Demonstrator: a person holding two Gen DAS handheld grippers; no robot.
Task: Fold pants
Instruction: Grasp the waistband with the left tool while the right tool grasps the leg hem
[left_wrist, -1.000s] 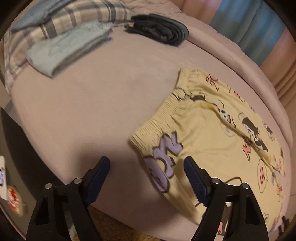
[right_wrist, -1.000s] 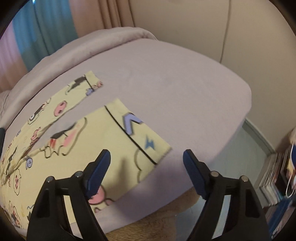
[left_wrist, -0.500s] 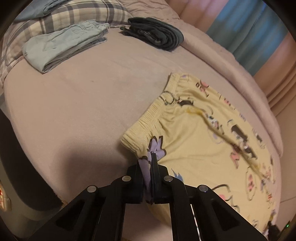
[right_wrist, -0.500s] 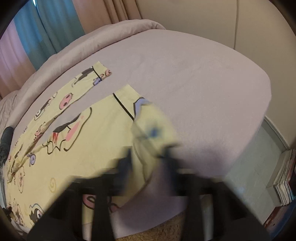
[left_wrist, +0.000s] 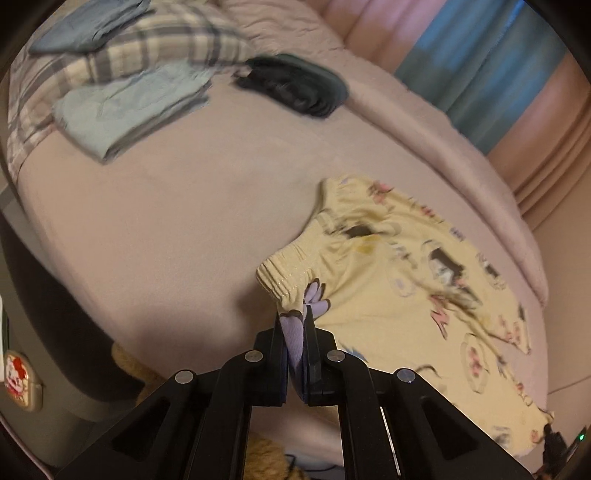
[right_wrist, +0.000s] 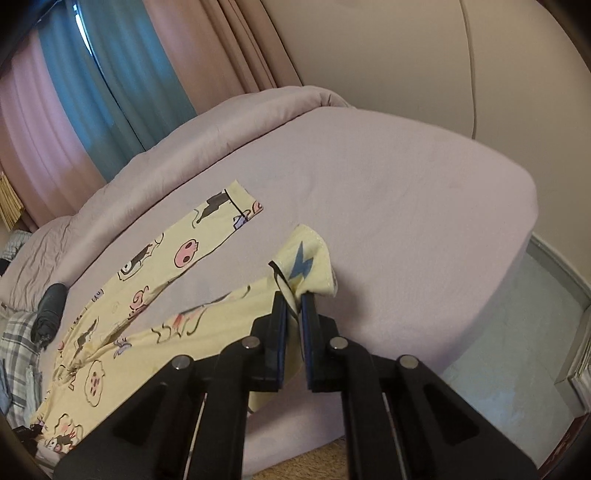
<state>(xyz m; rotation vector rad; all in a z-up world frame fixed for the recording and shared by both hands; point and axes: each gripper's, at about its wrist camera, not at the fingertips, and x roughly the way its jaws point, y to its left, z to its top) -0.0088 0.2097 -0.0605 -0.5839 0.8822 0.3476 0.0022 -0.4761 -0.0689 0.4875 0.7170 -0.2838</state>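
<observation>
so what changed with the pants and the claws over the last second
Both claws went from open to shut. The left claw has clamped the waistband corner of the yellow pants; the right claw has clamped the hem of the near leg and lifted it off the bed, so that the cuff folds over. The far leg, the folded clothes and the dark bundle stayed put.

R gripper (right_wrist: 294, 314) clamped tight on hem corner of near leg of the yellow cartoon-print pants (right_wrist: 122, 354), cloth bunched betw the blue pads, corner w/ blue bolt print flopped over the top, raised off the bed (right_wrist: 388, 192). Far leg lies flat, running up-right to its cuff. Rest of pants spread toward lower left. Dark folded garment (right_wrist: 50, 306) at left edge, plaid fabric (right_wrist: 16, 339) below it. Pink & teal curtains (right_wrist: 110, 85) behind.
</observation>
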